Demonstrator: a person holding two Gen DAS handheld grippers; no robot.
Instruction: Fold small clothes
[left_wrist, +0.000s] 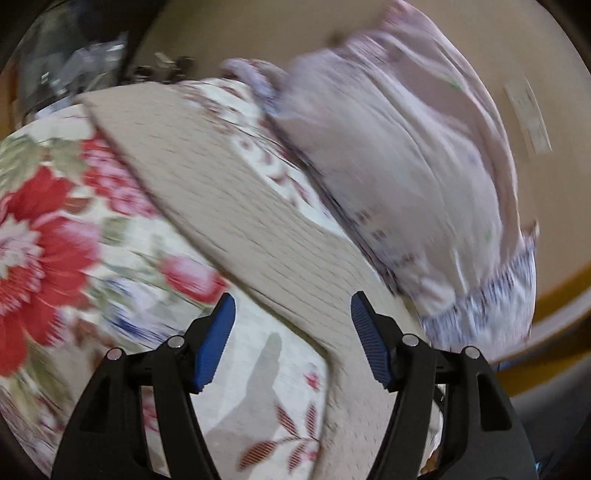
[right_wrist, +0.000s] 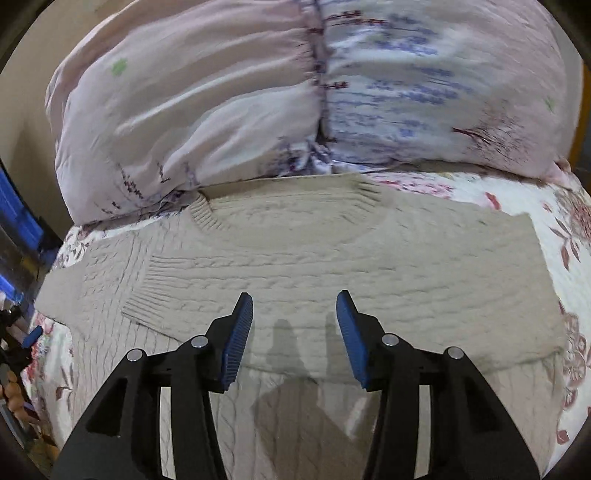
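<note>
A beige cable-knit sweater (right_wrist: 332, 266) lies flat on a floral bedspread (right_wrist: 576, 236), with one sleeve folded across its body and the ribbed cuff (right_wrist: 147, 295) at the left. My right gripper (right_wrist: 294, 317) is open and empty, just above the sweater's lower middle. In the left wrist view the same sweater (left_wrist: 236, 206) runs diagonally across the bedspread (left_wrist: 48, 229). My left gripper (left_wrist: 292, 321) is open and empty over the sweater's near edge. The left wrist view is motion-blurred.
A big pale pink and lavender pillow (right_wrist: 258, 96) lies against the sweater's collar side, and it also shows in the left wrist view (left_wrist: 406, 155). A tan wall (left_wrist: 258, 29) stands behind it. Dark clutter (left_wrist: 74, 62) sits beyond the bed's far corner.
</note>
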